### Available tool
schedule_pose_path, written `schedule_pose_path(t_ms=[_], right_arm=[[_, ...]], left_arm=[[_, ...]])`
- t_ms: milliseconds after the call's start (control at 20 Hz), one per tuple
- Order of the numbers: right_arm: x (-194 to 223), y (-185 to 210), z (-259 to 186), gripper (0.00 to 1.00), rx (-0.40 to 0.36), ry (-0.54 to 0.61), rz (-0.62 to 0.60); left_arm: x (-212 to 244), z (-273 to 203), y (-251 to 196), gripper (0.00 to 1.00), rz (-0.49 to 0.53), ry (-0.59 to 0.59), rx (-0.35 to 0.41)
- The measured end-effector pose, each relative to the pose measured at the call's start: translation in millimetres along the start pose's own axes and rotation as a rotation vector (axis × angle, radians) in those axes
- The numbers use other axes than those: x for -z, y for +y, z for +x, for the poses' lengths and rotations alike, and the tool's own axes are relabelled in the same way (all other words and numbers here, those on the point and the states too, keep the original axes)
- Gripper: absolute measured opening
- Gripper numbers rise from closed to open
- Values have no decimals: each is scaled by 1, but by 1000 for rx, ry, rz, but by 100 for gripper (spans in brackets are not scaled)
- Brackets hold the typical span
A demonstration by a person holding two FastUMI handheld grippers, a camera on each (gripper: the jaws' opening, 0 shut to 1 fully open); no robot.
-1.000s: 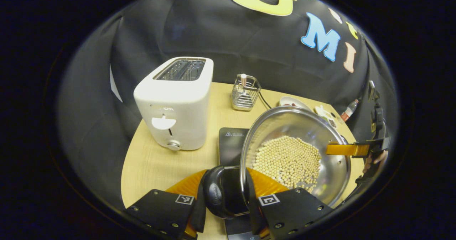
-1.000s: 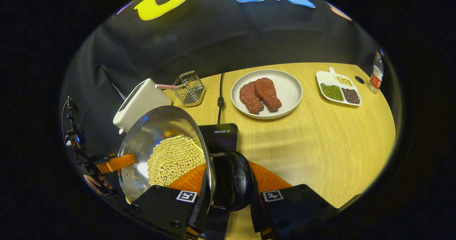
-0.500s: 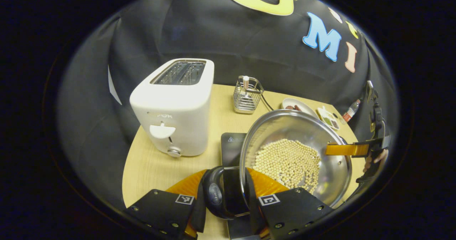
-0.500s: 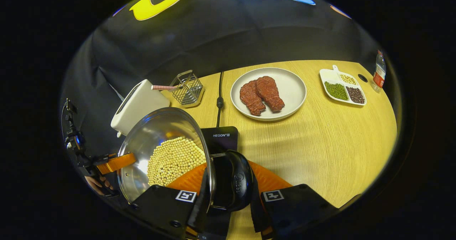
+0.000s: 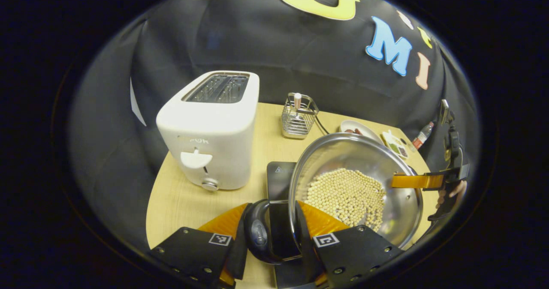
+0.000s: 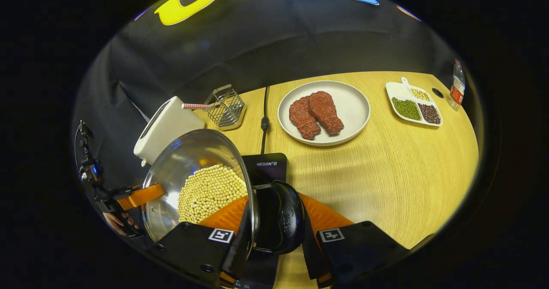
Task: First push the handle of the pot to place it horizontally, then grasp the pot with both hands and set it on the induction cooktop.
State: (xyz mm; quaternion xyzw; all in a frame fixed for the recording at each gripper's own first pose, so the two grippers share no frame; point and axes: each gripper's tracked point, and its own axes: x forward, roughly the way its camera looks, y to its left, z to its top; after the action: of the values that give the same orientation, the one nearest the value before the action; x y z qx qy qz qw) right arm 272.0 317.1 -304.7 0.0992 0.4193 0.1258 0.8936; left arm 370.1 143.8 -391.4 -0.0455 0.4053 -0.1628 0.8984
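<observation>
A steel pot (image 5: 359, 154) holding pale beans (image 5: 348, 194) is over the black induction cooktop (image 5: 279, 177); whether it rests on it I cannot tell. My left gripper (image 5: 274, 237) is shut on the pot's black left handle (image 5: 258, 236). In the right gripper view the pot (image 6: 188, 160) lies at lower left, and my right gripper (image 6: 275, 233) is shut on its other black handle (image 6: 286, 222), above the cooktop (image 6: 266, 165). Each view also shows the other gripper across the pot, the right gripper (image 5: 429, 180) and the left gripper (image 6: 138, 197), each with a hand behind it.
A white toaster (image 5: 210, 130) stands left of the cooktop, with a wire basket (image 5: 298, 119) behind it. A plate (image 6: 351, 104) of red meat, a divided dish (image 6: 414, 106) of beans and a bottle (image 6: 455, 87) sit to the right. A black cable (image 6: 264, 117) runs back.
Both grippers have carried the pot slightly toward the toaster and the back of the table; over the last half second it has hardly moved. Both stay shut on the handles.
</observation>
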Motion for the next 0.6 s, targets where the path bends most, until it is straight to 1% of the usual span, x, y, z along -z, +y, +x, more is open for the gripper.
schedule_pose_path(t_ms=[50, 100, 150, 200, 250, 300, 350, 400, 450, 500, 550, 600], right_arm=[[0, 0, -1, 55, 0, 0, 0], [1, 0, 0, 59, 1, 0, -1], [1, 3, -1, 56, -7, 1, 0], [0, 2, 0, 56, -4, -2, -3], [-1, 3, -2, 53, -10, -4, -5], [0, 5, -3, 55, -19, -5, -6], [0, 6, -5, 76, -26, -7, -8], [-1, 7, -7, 86, -31, -11, -14], [-5, 4, -13, 93, -27, -22, -22], [-7, 2, -17, 98, -23, -36, -31], [-9, 1, -23, 98, -21, -46, -38], [-10, -2, -32, 98, -22, -53, -42]], left_arm=[[0, 0, -1, 57, -2, 1, -1], [1, 0, -1, 54, -6, 3, -3], [1, -1, -1, 52, -10, 6, -8], [1, -1, -1, 53, -12, 8, -14], [2, -1, -1, 57, -11, 13, -24], [1, -1, 2, 57, -12, 10, -45], [1, 0, 8, 59, -13, 5, -89], [-1, -2, 13, 70, -12, 1, -127], [-2, -7, 15, 81, -7, -5, -147], [-7, -12, 16, 87, 3, -18, -164], [-7, -20, 16, 88, 19, -25, -184], [-10, -31, 16, 85, 33, -34, -211]])
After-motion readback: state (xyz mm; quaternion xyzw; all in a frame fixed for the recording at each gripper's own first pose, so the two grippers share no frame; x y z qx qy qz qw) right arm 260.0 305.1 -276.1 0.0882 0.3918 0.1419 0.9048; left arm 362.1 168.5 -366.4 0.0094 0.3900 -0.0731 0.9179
